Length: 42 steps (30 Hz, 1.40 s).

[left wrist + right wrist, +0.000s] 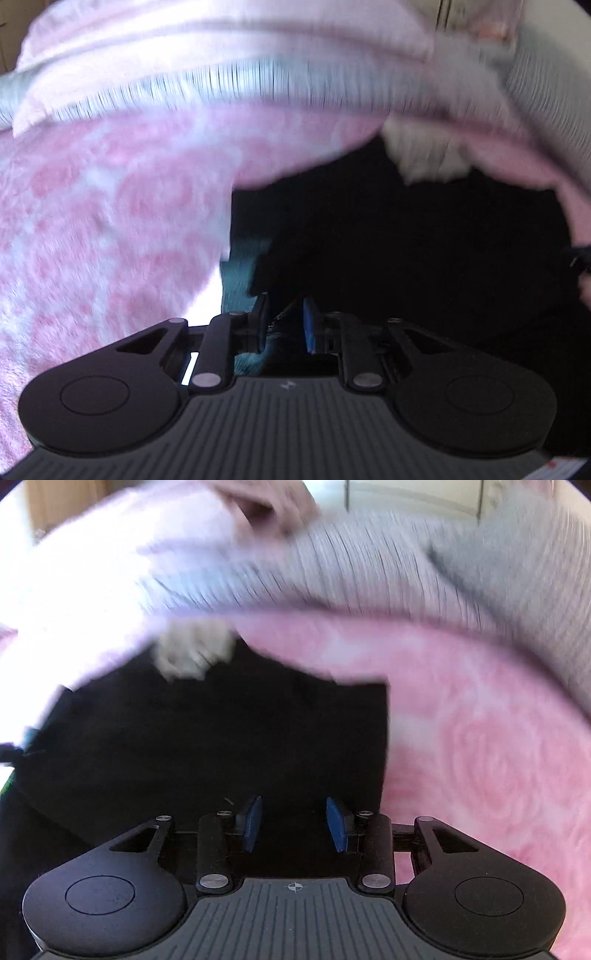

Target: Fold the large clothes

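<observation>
My left tongs [284, 321] stand narrowly parted, my right tongs [294, 823] wider; neither pinches anything. The black garment [207, 746] lies under both, on the pink blanket [480, 738]. Views blurred.

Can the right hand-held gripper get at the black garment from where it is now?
Probably yes. The right hand-held gripper hangs directly over the black garment, its blue pads apart with nothing between them, and nothing lies in between. The pink blanket sits off to the side.
</observation>
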Motion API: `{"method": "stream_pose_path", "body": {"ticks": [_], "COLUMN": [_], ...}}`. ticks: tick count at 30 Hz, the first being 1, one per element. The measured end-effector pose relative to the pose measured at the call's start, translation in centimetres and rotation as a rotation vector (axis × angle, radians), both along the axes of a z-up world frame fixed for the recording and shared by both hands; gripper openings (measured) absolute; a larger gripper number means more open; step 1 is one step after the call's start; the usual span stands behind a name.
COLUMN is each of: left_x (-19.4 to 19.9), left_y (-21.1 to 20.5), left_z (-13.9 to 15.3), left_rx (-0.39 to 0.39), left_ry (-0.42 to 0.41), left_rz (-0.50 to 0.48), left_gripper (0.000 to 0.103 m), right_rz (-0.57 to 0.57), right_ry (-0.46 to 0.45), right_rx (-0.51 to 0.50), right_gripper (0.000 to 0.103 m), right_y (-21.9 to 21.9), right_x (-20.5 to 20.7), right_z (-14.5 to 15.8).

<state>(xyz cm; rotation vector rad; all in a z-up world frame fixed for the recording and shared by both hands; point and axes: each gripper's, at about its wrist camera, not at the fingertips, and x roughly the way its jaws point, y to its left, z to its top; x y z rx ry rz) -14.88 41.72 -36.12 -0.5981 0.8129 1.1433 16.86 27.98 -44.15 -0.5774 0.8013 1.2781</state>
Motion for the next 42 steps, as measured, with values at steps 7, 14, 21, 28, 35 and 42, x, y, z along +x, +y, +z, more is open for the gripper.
{"method": "stream_pose_path", "body": {"ticks": [7,14,21,28,35,42], "left_x": [-1.1,-6.3,-13.7,-14.4,-13.6,-14.1], "left_y": [-1.5,-10.8,-20.9,-23.6,-21.6,-23.5], "left_z": [1.1,3.1,2.6,0.1,-1.5,-1.8], "left_rx": [0.023,-0.233,-0.551,-0.656,-0.617,-0.618], "left_ry": [-0.028,-0.124,-0.41,-0.562,-0.635,-0.656], "left_rz": [-0.018,-0.05,0.286,0.348,0.306,0.311], "left_gripper": [0.02,0.022,0.036,0.037,0.037,0.025], "right_rz": [-0.046,0.028,-0.311,-0.333,-0.254,-0.28], "right_ry": [0.069,0.144,0.621,0.855,0.907,0.952], "right_rx": [0.038,-0.129,-0.251,-0.22,-0.151,-0.168], "right_gripper": [0.035,0.035,0.041,0.04,0.04,0.038], "right_y": [-2.7,-14.6,-27.5,-30.3,-26.4,-29.1], "right_x": [1.4,0.3,1.1,0.3,0.3,0.7], "right_z": [2.0,3.1,0.9,-2.3,-4.1,-3.8]}}
